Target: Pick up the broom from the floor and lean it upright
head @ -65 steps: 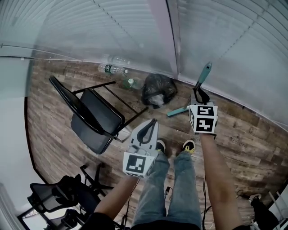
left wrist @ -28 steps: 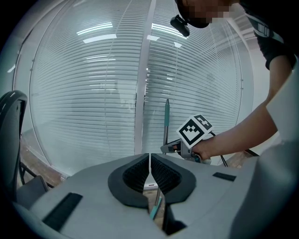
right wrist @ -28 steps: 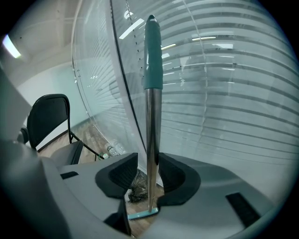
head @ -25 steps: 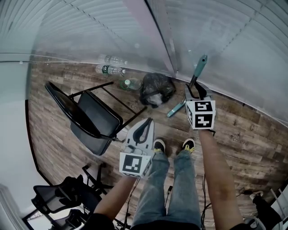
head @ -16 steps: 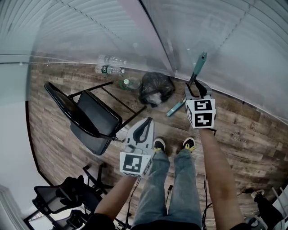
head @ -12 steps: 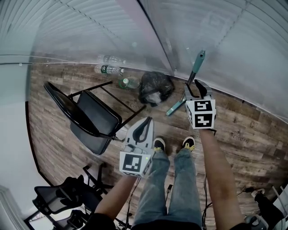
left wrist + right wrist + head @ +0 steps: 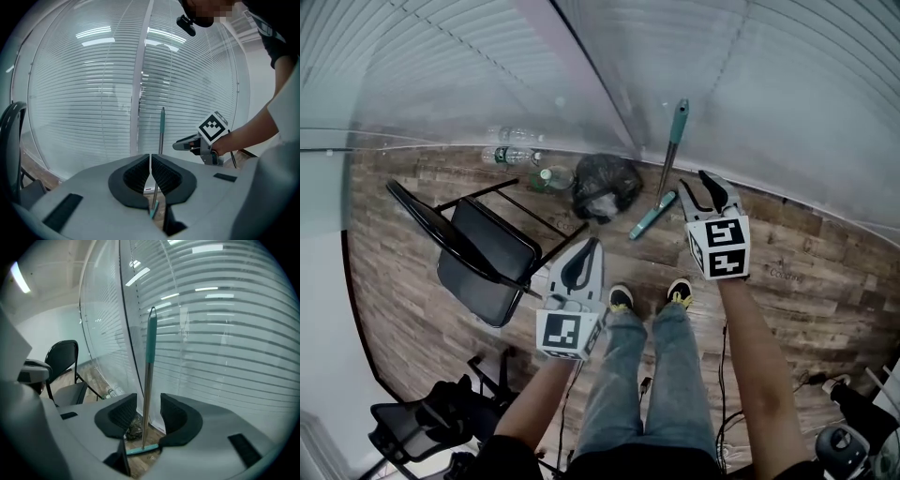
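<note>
One broom [image 7: 671, 150] stands upright on the floor [image 7: 825, 253] against the blind-covered wall [image 7: 750, 94], unsupported now that the right gripper [image 7: 694, 181] has just opened clear of it and the left gripper [image 7: 591, 248] is closed on nothing, so its base may slip and drop it toward one bag [image 7: 605, 186], three bottles [image 7: 511, 155] and one chair [image 7: 483, 258].

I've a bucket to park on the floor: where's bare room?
Bare floor lies right of the leaning broom, along the blinds, out to the picture's edge. Left of the broom it's crowded: black bag, bottles, then the folding chair.
</note>
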